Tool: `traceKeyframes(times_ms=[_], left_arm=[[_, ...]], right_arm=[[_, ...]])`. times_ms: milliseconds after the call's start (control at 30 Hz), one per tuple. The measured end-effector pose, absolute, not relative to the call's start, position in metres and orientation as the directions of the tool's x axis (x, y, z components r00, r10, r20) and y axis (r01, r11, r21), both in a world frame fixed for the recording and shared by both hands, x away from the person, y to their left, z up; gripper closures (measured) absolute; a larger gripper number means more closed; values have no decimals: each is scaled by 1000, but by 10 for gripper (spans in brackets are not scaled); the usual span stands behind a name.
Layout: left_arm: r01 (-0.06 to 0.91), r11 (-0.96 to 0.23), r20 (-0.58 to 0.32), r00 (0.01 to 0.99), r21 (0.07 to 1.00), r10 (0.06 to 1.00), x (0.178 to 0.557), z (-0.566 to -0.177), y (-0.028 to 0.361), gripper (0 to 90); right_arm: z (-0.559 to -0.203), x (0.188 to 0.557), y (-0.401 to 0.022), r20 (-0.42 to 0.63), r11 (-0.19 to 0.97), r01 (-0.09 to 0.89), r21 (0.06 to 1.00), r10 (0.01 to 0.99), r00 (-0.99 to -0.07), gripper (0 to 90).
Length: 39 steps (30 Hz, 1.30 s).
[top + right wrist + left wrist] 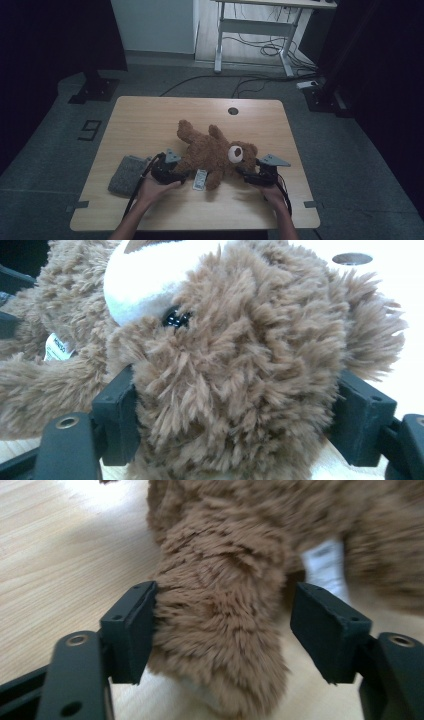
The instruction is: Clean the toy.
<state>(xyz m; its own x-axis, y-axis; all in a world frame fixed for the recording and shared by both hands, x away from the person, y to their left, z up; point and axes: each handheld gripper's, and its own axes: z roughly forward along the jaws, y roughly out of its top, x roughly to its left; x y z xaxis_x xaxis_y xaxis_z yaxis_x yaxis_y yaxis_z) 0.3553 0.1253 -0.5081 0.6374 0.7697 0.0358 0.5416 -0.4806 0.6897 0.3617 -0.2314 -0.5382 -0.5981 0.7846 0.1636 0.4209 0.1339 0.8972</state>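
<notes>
Teddy bear on wooden table

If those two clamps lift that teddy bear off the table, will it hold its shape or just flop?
The teddy bear would probably sag: its plush limbs lie splayed on the table, which suggests soft stuffing. It looks light for its size. The fur bulges around the right gripper at the head, so it likely squashes rather than slips. The left gripper straddles a limb with a gap at one jaw.
</notes>
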Motion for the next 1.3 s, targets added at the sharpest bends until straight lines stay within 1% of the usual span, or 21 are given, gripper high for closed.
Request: traceKeyframes(times_ms=[33, 100, 200, 300, 367, 533, 700, 767, 867, 933, 1033, 1233, 1300], left_arm=[[548, -478, 40, 628, 686, 777, 356, -510, 124, 397], [553, -468, 21, 630, 689, 776, 356, -512, 124, 452], [549, -468, 24, 631, 693, 776, 350, -511, 124, 538], [539, -474, 26, 641, 696, 767, 341, -511, 124, 564], [538, -470, 29, 637, 700, 770, 337, -511, 124, 566], [563, -435, 3, 609, 703, 793, 347, -512, 126, 556], [578, -419, -20, 603, 701, 798, 357, -512, 124, 539], [575, -412, -21, 599, 707, 800, 352, -510, 126, 506], [560, -405, -16, 600, 723, 800, 339, -504, 133, 438], [548, -393, -20, 600, 738, 800, 330, -501, 139, 392], [535, -374, -31, 602, 758, 798, 318, -499, 148, 357], [497, -324, -59, 611, 805, 790, 299, -494, 162, 342], [500, -331, -60, 617, 800, 785, 296, -495, 164, 339]], right_arm=[[-537, 361, -232, 166, 132, 425, 896, 788, -594, 211], [-536, 360, -234, 175, 128, 437, 891, 790, -587, 208], [-535, 359, -234, 182, 131, 463, 877, 801, -571, 218], [-535, 362, -232, 155, 146, 466, 873, 822, -548, 260], [-537, 369, -229, 168, 125, 471, 873, 831, -530, 277], [-541, 383, -222, 175, 96, 461, 882, 843, -509, 292], [-539, 382, -224, 181, 78, 460, 884, 852, -492, 257], [-538, 380, -227, 215, 51, 467, 883, 840, -498, 220], [-535, 376, -234, 247, 14, 455, 890, 826, -508, 189], [-531, 370, -239, 233, 12, 432, 902, 828, -510, 185], [-526, 360, -246, 230, -2, 408, 913, 829, -511, 185], [-525, 345, -253, 216, 26, 414, 910, 823, -526, 186], [-527, 339, -254, 210, 43, 421, 906, 818, -535, 185]])
